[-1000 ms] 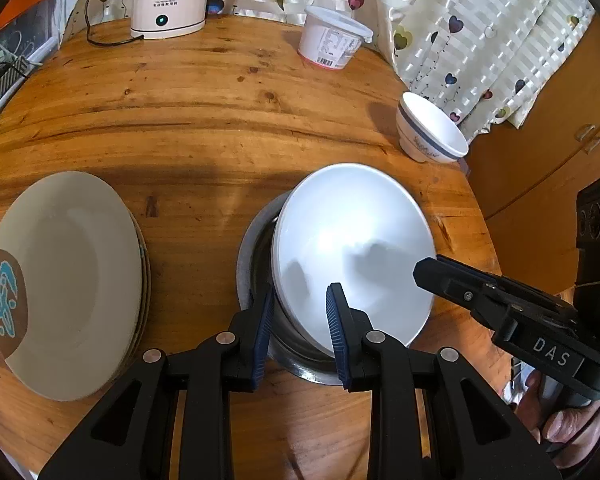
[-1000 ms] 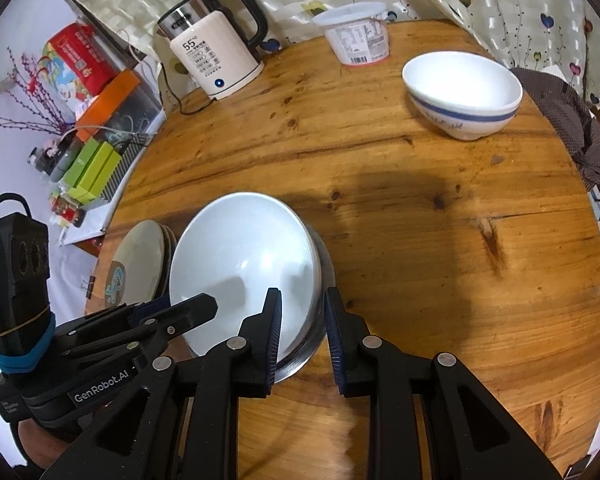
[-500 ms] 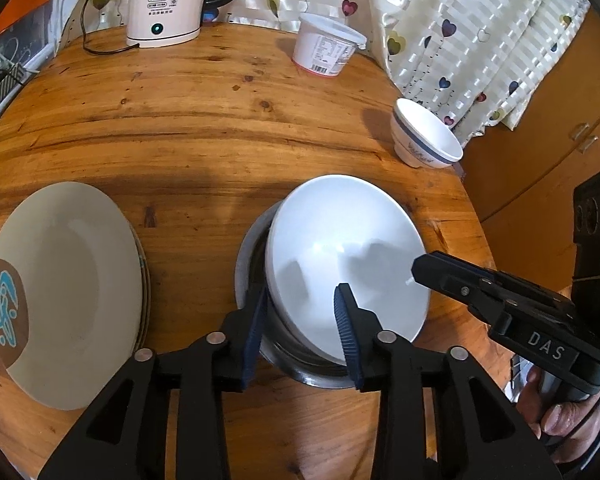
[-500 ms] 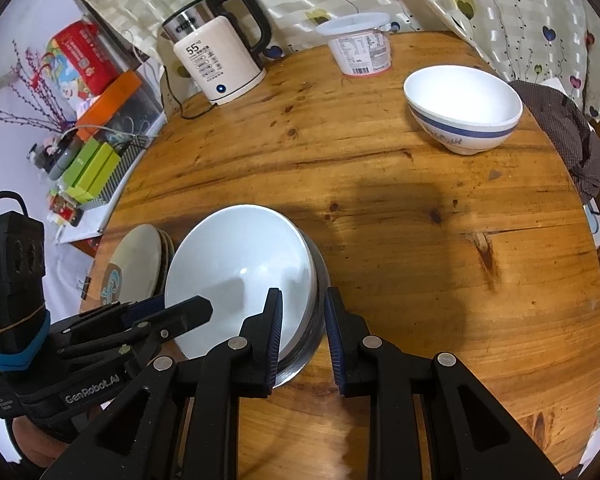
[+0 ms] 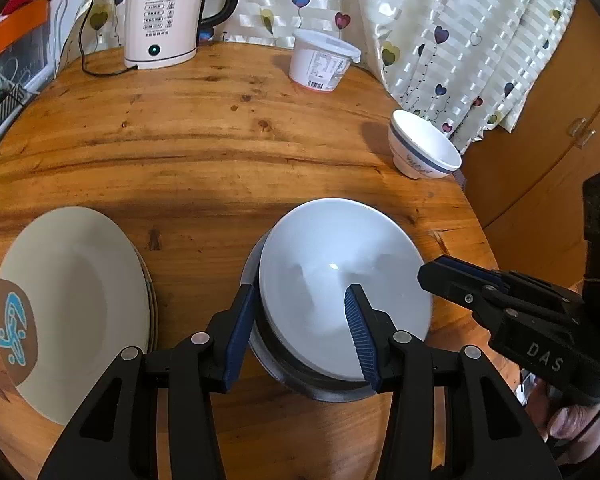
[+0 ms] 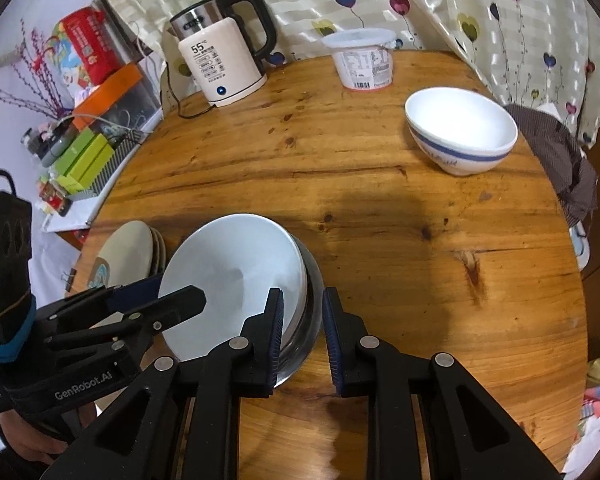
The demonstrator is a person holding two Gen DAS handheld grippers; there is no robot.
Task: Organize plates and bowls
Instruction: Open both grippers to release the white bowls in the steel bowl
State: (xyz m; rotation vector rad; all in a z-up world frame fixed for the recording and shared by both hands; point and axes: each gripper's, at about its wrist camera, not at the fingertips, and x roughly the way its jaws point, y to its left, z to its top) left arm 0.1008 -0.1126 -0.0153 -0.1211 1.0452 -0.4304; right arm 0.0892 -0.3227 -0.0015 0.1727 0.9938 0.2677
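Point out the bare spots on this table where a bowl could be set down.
The widest bare wood lies mid-table, bordered by the kettle, the tub, the blue-banded bowl and the stacks in front. A second patch is right of the white bowl in the metal bowl. It is crowded between that stack and the plates.
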